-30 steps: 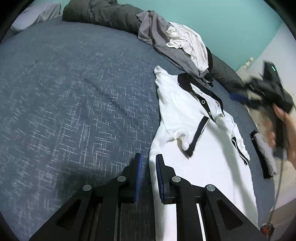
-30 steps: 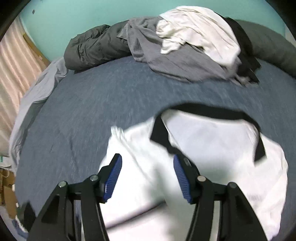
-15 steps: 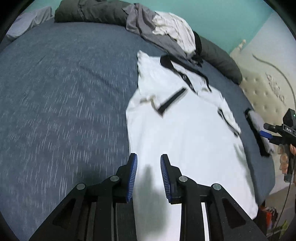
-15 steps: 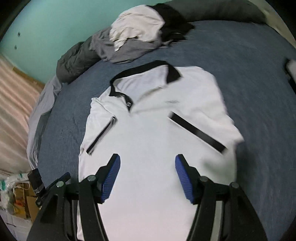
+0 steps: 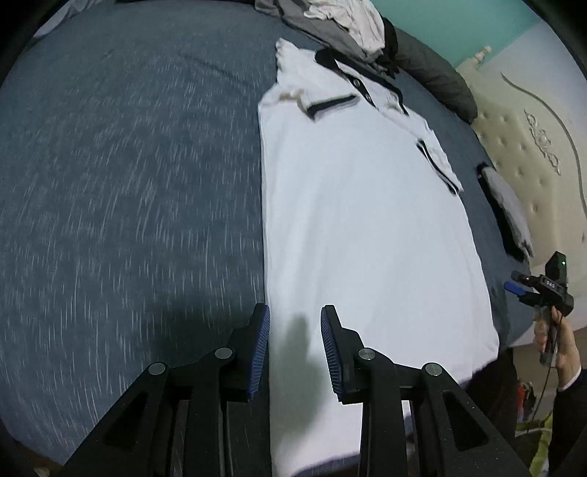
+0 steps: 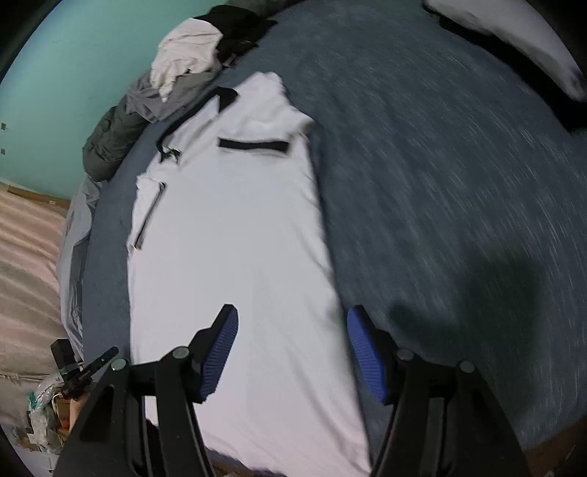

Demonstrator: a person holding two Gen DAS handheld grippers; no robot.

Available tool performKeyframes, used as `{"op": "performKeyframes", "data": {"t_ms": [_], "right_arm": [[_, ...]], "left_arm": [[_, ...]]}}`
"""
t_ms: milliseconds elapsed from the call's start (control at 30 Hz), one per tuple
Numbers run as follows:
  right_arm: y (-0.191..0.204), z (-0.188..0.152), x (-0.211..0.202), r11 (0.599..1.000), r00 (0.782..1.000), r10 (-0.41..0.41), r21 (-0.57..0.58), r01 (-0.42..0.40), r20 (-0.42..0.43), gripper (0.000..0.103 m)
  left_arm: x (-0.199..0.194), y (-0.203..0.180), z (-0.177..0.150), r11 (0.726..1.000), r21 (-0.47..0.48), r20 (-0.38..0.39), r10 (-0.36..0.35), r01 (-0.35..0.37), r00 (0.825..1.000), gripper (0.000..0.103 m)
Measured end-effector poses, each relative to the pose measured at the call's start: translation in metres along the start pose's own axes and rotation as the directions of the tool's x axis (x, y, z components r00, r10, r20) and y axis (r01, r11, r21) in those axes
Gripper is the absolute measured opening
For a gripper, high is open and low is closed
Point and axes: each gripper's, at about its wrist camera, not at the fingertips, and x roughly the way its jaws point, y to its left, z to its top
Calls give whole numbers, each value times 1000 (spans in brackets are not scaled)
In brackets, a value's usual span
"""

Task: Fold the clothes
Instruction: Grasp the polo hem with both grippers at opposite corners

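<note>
Shirt [image 5: 367,227] lies lengthwise, collar toward far pile [image 5: 352,22]; both grippers' fingers [image 5: 258,348] [image 6: 220,352] apart, gripping nothing.

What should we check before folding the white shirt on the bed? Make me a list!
1. White shirt lies flat, front up, on the bed: ok.
2. Both sleeves tucked in over the body: ok.
3. Left gripper empty, its jaws having just been opening, nothing between them: ok.
4. Right gripper open and empty above the shirt's lower edge: ok.
5. Hem smooth at the bed's edge: cannot tell, it is blurred and partly hidden.
6. Clothes pile clear of the collar: not ok, it touches it.
</note>
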Motion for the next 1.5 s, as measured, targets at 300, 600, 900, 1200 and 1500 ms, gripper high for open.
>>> {"op": "performKeyframes", "data": {"t_ms": [300, 600, 900, 1200, 1500], "right_arm": [[-24, -59, 4, 1000, 989, -16, -28, 12, -149, 63], [-43, -85, 3, 1000, 979, 19, 26, -14, -201, 63], [-47, -92, 8, 998, 967, 39, 59, -25, -252, 63], [-45, -99, 6, 999, 961, 38, 42, -28, -276, 63], [-32, -103, 15, 998, 954, 61, 32, -55, -294, 63]], "left_arm": [[-3, 0, -36, 1000, -6, -81, 9, -9, 997, 41], [-10, 0, -47, 1000, -5, -117, 12, -12, 993, 41], [8, 8, -59, 999, -45, -175, -19, 11, 984, 41], [18, 13, -66, 994, -95, -207, -71, 52, 976, 41], [24, 10, -73, 996, -81, -219, -64, 47, 974, 40]]}}
